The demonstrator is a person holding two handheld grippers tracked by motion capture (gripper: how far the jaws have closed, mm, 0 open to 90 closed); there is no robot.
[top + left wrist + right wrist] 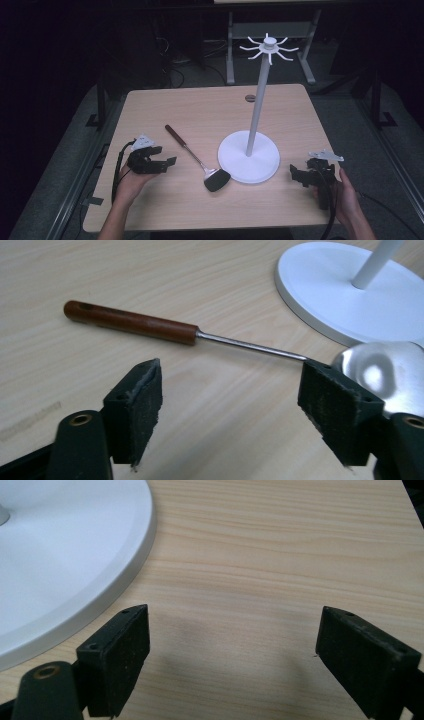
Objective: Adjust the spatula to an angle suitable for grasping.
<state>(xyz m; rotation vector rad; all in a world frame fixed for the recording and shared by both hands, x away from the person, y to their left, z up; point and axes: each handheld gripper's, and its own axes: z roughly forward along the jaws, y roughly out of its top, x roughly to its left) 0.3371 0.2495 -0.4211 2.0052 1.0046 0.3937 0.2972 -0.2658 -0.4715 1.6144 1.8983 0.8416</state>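
Hovering L: left gripper (171, 162) is sitting w/ jaws apart, nothing btwn them, just left of ladle (197, 160).
Ladle: is lying flat on table (200, 107), brown handle (131, 322) pointing far-left, bowl (385, 372) touching white stand base (248, 156).
R: right gripper (296, 175) is waiting w/ jaws wide, empty, near base's right edge.

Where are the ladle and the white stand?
ladle (132, 323), left gripper view, on its brown wooden handle.
white stand (249, 159), high view, on its round flat base.
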